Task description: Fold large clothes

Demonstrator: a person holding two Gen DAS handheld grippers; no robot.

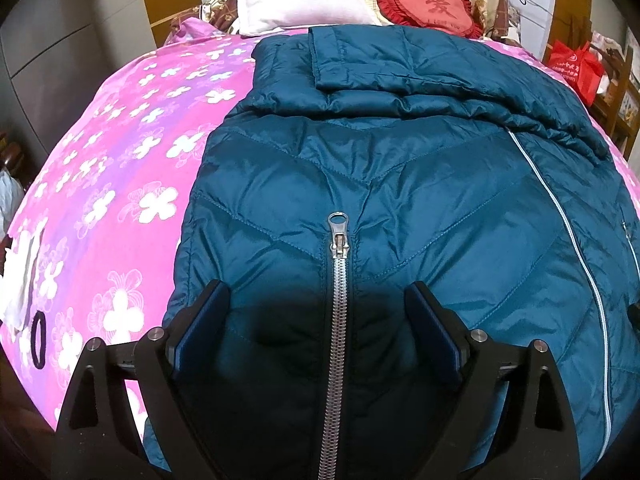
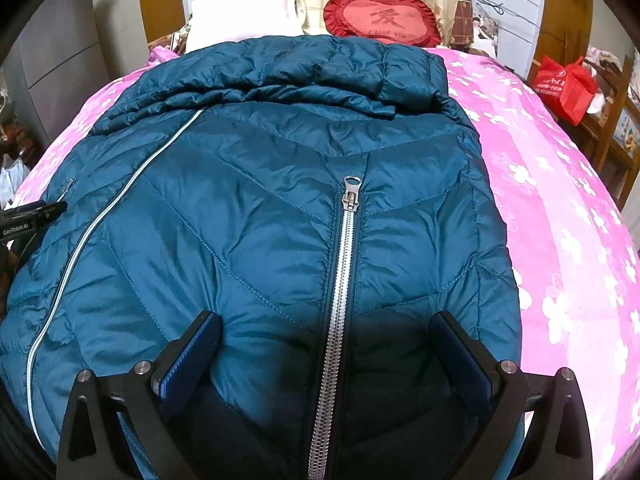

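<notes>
Jaws apart over jacket (image 1: 400, 184); hair tie (image 1: 39, 340) left-view only.

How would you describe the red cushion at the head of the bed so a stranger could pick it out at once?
Start from the pink flowered bedspread and the teal puffer jacket spread across it. Look past the jacket to the headboard end, where pillows are piled. The red cushion lies right of the white pillow; alone among them it is heart-shaped, with a ruffled edge and a dark character in its middle.
</notes>
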